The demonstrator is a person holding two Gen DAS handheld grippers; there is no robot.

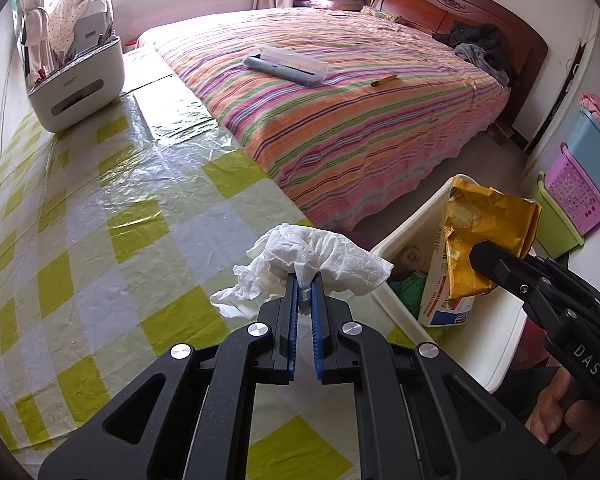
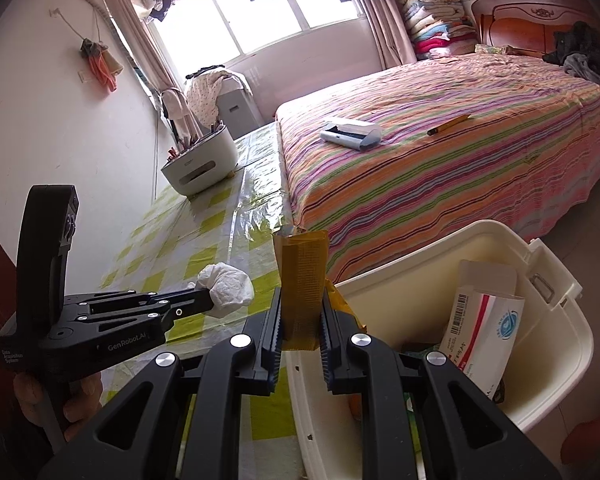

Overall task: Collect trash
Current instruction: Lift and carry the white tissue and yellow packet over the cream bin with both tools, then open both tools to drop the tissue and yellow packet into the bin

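My left gripper [image 1: 305, 280] is shut on a crumpled white tissue [image 1: 320, 264], held just above the checked tablecloth near the table's right edge; the tissue [image 2: 230, 289] and that gripper [image 2: 204, 300] also show in the right wrist view. My right gripper [image 2: 302, 300] is shut on a gold foil wrapper [image 2: 302, 276], held over the near rim of a cream plastic bin [image 2: 420, 276]. In the left wrist view the wrapper [image 1: 488, 232] hangs above the bin [image 1: 416, 224], gripped by the right gripper [image 1: 480, 260]. A red-and-white carton [image 2: 480, 336] stands inside the bin.
A bed with a striped cover [image 1: 340, 92] runs along the table's far side, with a grey case [image 1: 288, 66] and a pencil [image 1: 384, 80] on it. A white organizer box [image 1: 80, 80] stands at the table's far left. Coloured baskets [image 1: 576, 192] sit by the right wall.
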